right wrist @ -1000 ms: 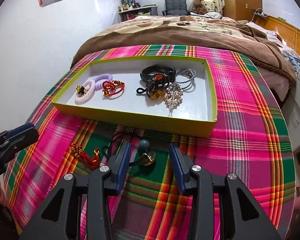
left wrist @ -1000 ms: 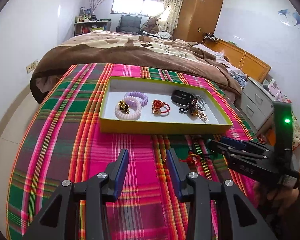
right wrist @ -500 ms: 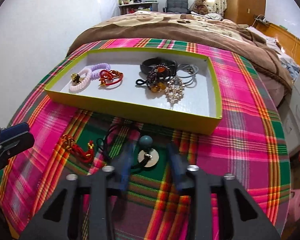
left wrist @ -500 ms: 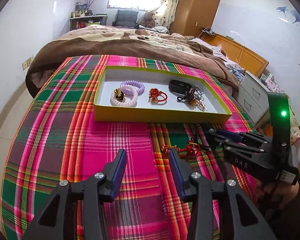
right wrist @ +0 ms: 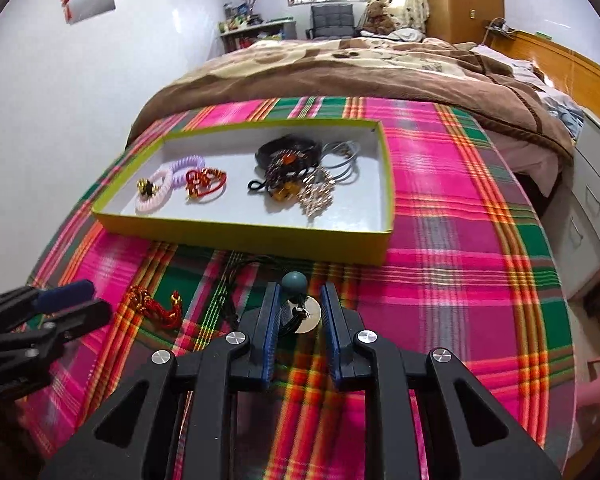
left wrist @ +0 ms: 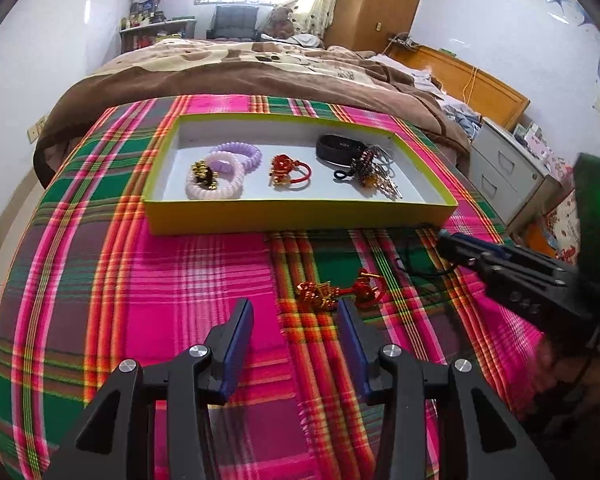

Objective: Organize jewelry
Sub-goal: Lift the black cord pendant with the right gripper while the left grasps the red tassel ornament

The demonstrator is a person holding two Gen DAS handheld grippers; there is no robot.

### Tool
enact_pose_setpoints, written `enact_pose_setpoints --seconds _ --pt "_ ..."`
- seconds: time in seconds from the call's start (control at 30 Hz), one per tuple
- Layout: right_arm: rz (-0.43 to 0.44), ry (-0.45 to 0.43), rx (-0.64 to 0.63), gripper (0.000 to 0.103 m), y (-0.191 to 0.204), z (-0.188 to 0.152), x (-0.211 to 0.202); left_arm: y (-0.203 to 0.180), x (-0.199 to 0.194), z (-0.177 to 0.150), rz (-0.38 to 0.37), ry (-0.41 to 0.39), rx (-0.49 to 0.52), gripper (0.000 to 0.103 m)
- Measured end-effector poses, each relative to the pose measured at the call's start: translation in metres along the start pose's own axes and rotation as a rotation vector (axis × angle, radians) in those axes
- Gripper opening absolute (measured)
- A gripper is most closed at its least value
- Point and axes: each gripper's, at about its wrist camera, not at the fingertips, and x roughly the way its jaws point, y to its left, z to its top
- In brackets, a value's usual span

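A yellow-green tray [left wrist: 300,214] [right wrist: 236,234] on the plaid cloth holds lilac and pink coil bands, a red-gold charm, a black band and beaded pieces. A red and gold knot charm [left wrist: 340,290] [right wrist: 154,306] lies on the cloth just ahead of my open left gripper [left wrist: 296,312]. My right gripper [right wrist: 300,296] is narrowed around a black-cord necklace with a teal bead [right wrist: 294,282] and a silver disc [right wrist: 306,312]; the pads stand at the disc's sides, contact unclear. In the left wrist view the right gripper [left wrist: 452,240] covers the necklace.
The plaid-covered table [left wrist: 140,300] ends at a brown blanketed bed [left wrist: 240,68] behind the tray. White drawers [left wrist: 504,172] stand at the right. A pink stool [right wrist: 596,384] sits low beside the table's right edge.
Both grippers pulled back and rose slightly, then my right gripper moved down onto the necklace and its fingers narrowed around the disc. The left gripper now faces the red knot charm.
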Motion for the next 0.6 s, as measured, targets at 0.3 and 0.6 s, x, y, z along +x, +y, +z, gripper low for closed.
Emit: enact_pose_setpoints --seconds 0.3,0.6 --pt "0.017 -0.034 0.034 0.021 -0.011 -0.006 -0.020 -0.011 0.027 0.008 0.028 0.034 0.022 0.043" --pt "0.039 -0.049 0.036 0.021 -0.012 -0.005 -0.025 -0.019 0.032 0.012 0.079 0.033 0.051 0.043"
